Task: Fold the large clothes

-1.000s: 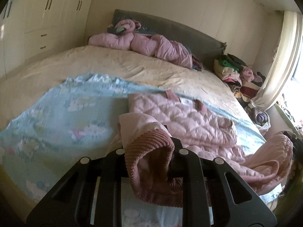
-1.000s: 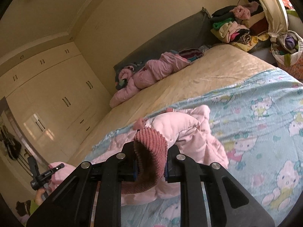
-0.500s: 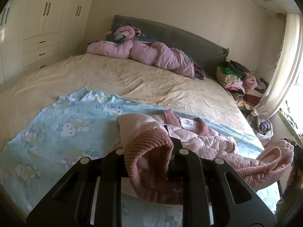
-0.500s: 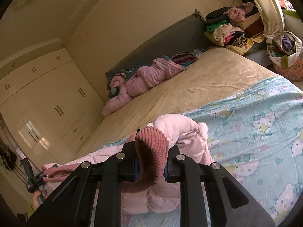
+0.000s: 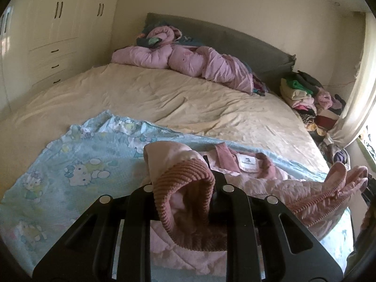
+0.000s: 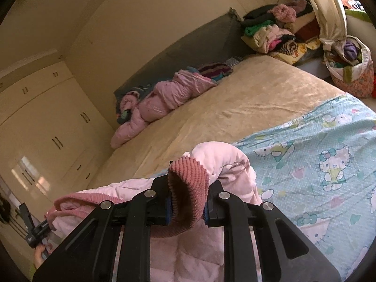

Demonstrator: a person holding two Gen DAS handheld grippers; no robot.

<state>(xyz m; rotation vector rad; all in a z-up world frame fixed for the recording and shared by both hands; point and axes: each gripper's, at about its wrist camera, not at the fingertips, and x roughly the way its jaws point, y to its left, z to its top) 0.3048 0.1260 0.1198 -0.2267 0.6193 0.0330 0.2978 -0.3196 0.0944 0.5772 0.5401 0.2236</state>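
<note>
- quilted jacket (image 5: 270, 183) lies on cartoon blanket (image 5: 70, 164), near foot of bed (image 5: 164, 101)
- blanket covers near part of bed only
- left gripper (image 5: 188, 188) clamps one ribbed cuff (image 5: 185, 171); right gripper (image 6: 186, 202) clamps the other cuff (image 6: 188, 171)
- bundled duvet (image 5: 188, 63) at far end, against headboard (image 5: 235, 37)
- clothes pile (image 5: 310, 94) right of bed
- wardrobe (image 5: 54, 35) left of bed
- bag (image 6: 352, 70) before the pile

a wide bed with a cream quilted cover (image 5: 178, 103) fills the room, backed by a grey padded headboard (image 5: 235, 40). cream built-in wardrobes with dark handles (image 5: 58, 23) line one wall; a pale curtain (image 5: 357, 98) glows with daylight.
</note>
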